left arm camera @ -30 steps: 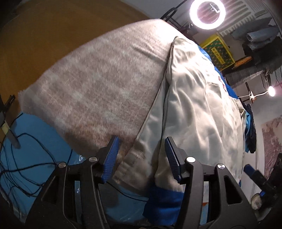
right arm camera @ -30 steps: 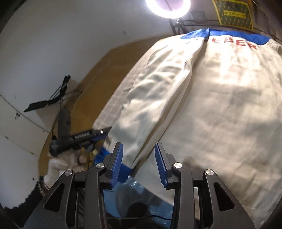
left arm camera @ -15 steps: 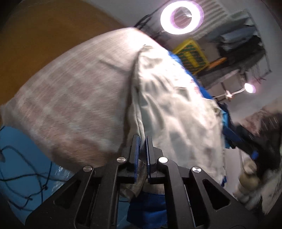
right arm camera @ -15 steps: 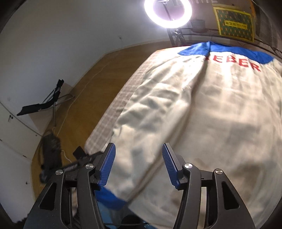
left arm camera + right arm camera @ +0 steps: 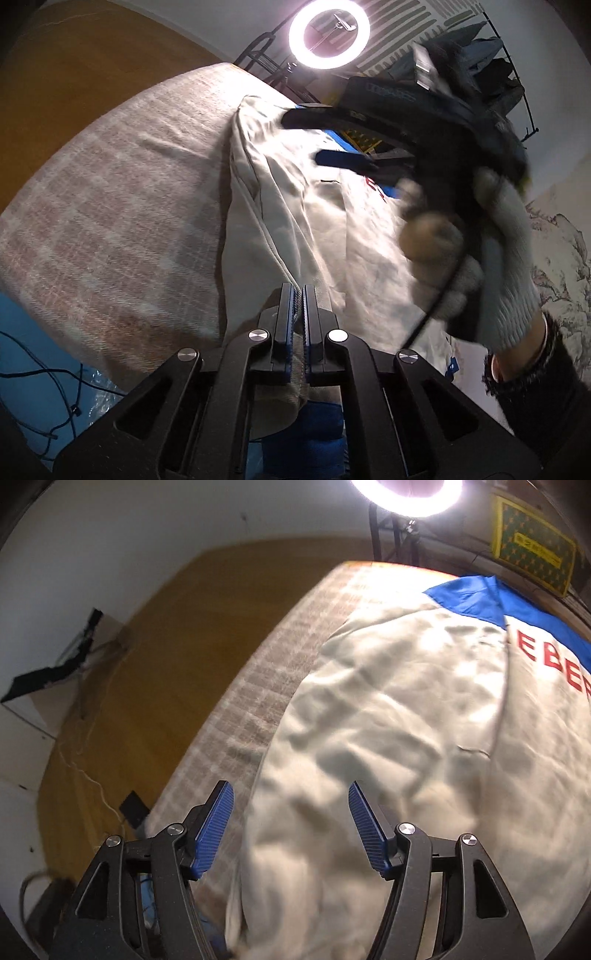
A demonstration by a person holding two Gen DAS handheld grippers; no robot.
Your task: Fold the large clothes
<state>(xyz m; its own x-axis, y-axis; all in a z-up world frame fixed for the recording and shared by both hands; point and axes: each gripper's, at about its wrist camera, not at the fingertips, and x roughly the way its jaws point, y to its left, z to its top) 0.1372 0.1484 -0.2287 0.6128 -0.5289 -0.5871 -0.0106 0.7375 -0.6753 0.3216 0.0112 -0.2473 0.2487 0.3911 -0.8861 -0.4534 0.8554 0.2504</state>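
A large cream jacket [image 5: 303, 221] with blue shoulders and red letters lies on a plaid blanket [image 5: 110, 221]. My left gripper [image 5: 297, 295] is shut on the jacket's sleeve end, whose blue cuff [image 5: 306, 428] hangs below the fingers. My right gripper [image 5: 291, 805] is open above the jacket's sleeve [image 5: 369, 757] in the right wrist view. In the left wrist view the right gripper [image 5: 343, 158] is held by a gloved hand [image 5: 491, 266] over the jacket's chest.
The plaid blanket [image 5: 266, 686] covers the table, with wooden floor [image 5: 177, 635] to the left. A ring light [image 5: 328, 35] stands at the far end. Cables [image 5: 40, 387] lie over a blue sheet at the near left.
My left gripper closed on the sleeve end and now holds it. My right gripper opened wider and moved forward over the sleeve, coming into the left wrist view.
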